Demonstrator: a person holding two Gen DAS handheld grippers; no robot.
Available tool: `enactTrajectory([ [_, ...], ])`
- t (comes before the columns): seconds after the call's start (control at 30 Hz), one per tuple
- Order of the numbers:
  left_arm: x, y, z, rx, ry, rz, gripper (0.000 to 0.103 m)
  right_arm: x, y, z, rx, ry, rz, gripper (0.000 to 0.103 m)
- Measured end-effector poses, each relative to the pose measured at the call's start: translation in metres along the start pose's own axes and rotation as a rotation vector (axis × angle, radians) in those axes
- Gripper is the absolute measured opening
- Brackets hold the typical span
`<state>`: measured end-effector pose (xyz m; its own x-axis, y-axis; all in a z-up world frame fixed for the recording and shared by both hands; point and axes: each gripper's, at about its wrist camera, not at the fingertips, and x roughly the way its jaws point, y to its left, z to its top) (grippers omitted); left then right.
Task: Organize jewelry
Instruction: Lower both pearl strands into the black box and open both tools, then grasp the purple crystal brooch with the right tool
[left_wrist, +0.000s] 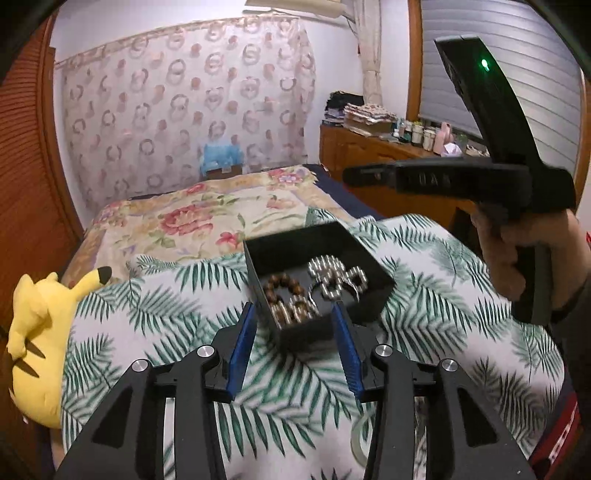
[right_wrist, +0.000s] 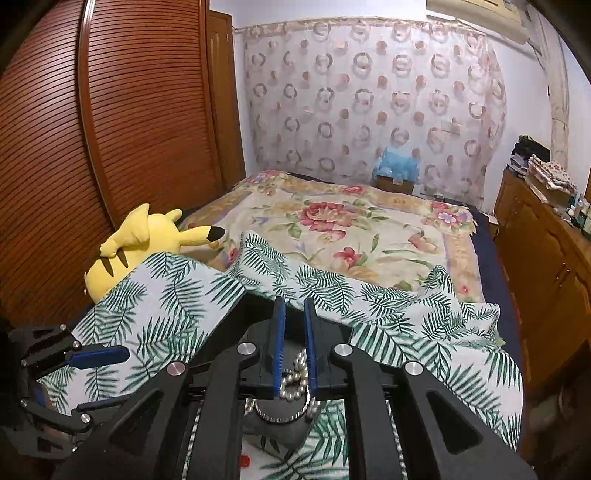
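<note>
On the palm-print quilt (left_wrist: 424, 258), black box (left_wrist: 317, 280) just ahead.
My left gripper (left_wrist: 295, 321) stands spread, empty, nearest the box; my right gripper (right_wrist: 293, 347) pinches the pearl strand (right_wrist: 295, 380).

Open black rectangular box (left_wrist: 325, 251): near wall partly behind the blue-padded left gripper (left_wrist: 295, 325), at 6 o'clock. White pearl strand (right_wrist: 295, 380) w/ lower run hidden under right gripper (right_wrist: 294, 332). Yellow plush toy (left_wrist: 33, 332) cut off at 9 o'clock. Dresser bottles (left_wrist: 417, 131) too small to tell.
</note>
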<state>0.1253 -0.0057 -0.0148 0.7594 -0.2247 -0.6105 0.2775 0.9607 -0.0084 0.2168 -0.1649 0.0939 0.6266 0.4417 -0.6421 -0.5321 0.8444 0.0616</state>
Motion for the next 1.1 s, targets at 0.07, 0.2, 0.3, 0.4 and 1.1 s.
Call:
enactTrajectory([
  [0.07, -0.005, -0.003, -0.012, -0.003, 0.005, -0.008, 0.042, -0.012, 0.005, -0.014, -0.004, -0.011, 0.011, 0.012],
  [0.2, -0.011, -0.009, -0.030, -0.008, 0.012, -0.022, 0.059, -0.035, 0.017, -0.046, -0.032, -0.022, 0.018, 0.012],
  [0.3, -0.014, -0.012, -0.040, -0.007, 0.021, -0.021, 0.066, -0.050, 0.021, -0.068, -0.035, -0.020, 0.038, 0.012],
  [0.4, -0.017, -0.013, -0.045, -0.008, 0.019, -0.004, 0.082, -0.060, 0.029, -0.090, -0.046, -0.005, 0.055, 0.012],
  [1.1, -0.017, -0.013, -0.094, -0.066, 0.093, -0.028, 0.092, -0.043, 0.043, -0.172, -0.026, 0.195, 0.124, 0.025],
])
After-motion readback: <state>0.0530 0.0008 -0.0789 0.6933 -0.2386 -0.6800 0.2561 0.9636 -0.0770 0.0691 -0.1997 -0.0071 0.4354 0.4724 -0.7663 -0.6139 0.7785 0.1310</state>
